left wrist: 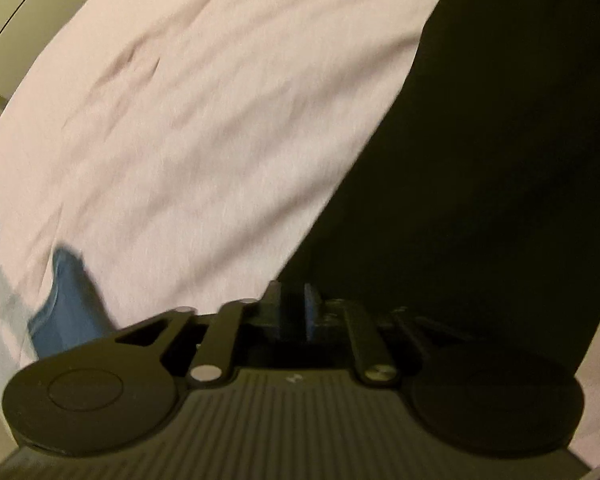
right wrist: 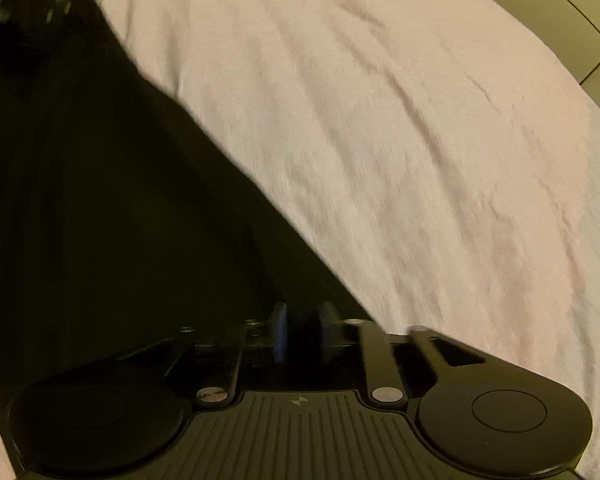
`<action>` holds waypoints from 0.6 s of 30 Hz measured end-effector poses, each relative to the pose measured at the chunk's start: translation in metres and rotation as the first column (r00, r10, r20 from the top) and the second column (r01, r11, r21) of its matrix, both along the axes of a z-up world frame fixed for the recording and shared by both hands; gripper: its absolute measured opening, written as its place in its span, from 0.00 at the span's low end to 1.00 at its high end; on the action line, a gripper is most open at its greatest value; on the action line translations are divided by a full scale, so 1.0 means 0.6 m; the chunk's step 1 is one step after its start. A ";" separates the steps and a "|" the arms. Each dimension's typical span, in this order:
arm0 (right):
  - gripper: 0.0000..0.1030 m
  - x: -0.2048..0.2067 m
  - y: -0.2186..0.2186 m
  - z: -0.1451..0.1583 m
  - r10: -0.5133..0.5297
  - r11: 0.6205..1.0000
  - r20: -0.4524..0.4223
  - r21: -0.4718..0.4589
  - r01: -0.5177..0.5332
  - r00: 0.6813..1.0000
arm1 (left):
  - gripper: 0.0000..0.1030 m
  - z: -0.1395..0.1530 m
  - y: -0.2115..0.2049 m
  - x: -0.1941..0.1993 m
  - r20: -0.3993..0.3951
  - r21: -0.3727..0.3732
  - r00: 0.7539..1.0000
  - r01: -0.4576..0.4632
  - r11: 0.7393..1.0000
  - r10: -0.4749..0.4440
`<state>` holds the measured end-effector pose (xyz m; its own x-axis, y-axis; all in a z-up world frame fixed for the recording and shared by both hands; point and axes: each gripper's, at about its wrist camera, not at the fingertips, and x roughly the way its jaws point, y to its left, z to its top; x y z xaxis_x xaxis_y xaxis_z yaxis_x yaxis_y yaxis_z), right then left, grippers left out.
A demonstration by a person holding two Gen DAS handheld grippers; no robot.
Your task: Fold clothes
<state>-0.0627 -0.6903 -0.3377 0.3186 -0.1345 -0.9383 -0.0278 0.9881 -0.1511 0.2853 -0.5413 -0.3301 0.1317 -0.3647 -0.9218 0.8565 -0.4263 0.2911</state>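
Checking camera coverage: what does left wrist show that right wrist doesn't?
Left wrist only: a blue cloth poking out beside the pink fabric at lower left, and the left claw in front of the dark garment's edge.

Right wrist only: a blurred dark shape with blue at top left, too smeared to identify, and the right claw low over the dark garment.

Both: the pink fabric, the dark garment lying on it, and pale floor at the frame edge.

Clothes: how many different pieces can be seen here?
3: a dark garment under both grippers, a pink cloth beside it, a blue piece peeking out. More may be hidden.
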 end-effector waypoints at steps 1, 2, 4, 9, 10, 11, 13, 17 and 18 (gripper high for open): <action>0.42 -0.009 -0.005 -0.002 0.012 1.000 -0.017 -0.007 -0.012 1.000 | 0.24 0.001 -0.011 -0.008 -0.018 -0.006 1.000 0.018 1.000 -0.018; 0.43 -0.017 -0.010 -0.005 0.022 1.000 -0.032 -0.012 -0.022 0.999 | 0.28 0.001 -0.023 -0.018 -0.038 -0.011 0.999 0.036 0.999 -0.037; 0.43 -0.022 -0.024 -0.007 0.018 1.000 -0.040 -0.009 -0.019 0.999 | 0.30 -0.006 -0.050 -0.039 -0.075 -0.002 0.995 0.065 0.998 -0.065; 0.41 -0.015 -0.049 -0.024 0.033 0.999 -0.073 0.027 -0.031 0.997 | 0.12 -0.046 -0.085 -0.074 -0.139 0.103 0.984 0.123 0.987 -0.109; 0.15 -0.016 -0.050 -0.024 0.038 0.999 -0.080 0.036 -0.035 0.996 | 0.07 -0.044 -0.085 -0.077 -0.135 0.107 0.985 0.125 0.986 -0.110; 0.01 -0.018 -0.051 -0.025 0.042 0.998 -0.086 0.045 -0.039 0.995 | 0.02 -0.041 -0.084 -0.079 -0.130 0.108 0.985 0.125 0.986 -0.111; 0.00 -0.019 -0.051 -0.016 0.045 0.998 -0.081 0.045 -0.042 0.996 | 0.00 -0.034 -0.083 -0.085 -0.119 0.111 0.987 0.126 0.986 -0.112; 0.00 -0.027 -0.070 0.031 0.017 1.000 0.013 0.016 -0.017 1.000 | 0.00 -0.005 -0.084 -0.071 -0.132 0.050 0.991 0.042 0.998 -0.035; 0.00 -0.022 -0.076 0.028 0.017 1.000 0.016 0.014 -0.017 1.000 | 0.00 -0.007 -0.088 -0.069 -0.132 0.045 0.991 0.023 0.999 -0.017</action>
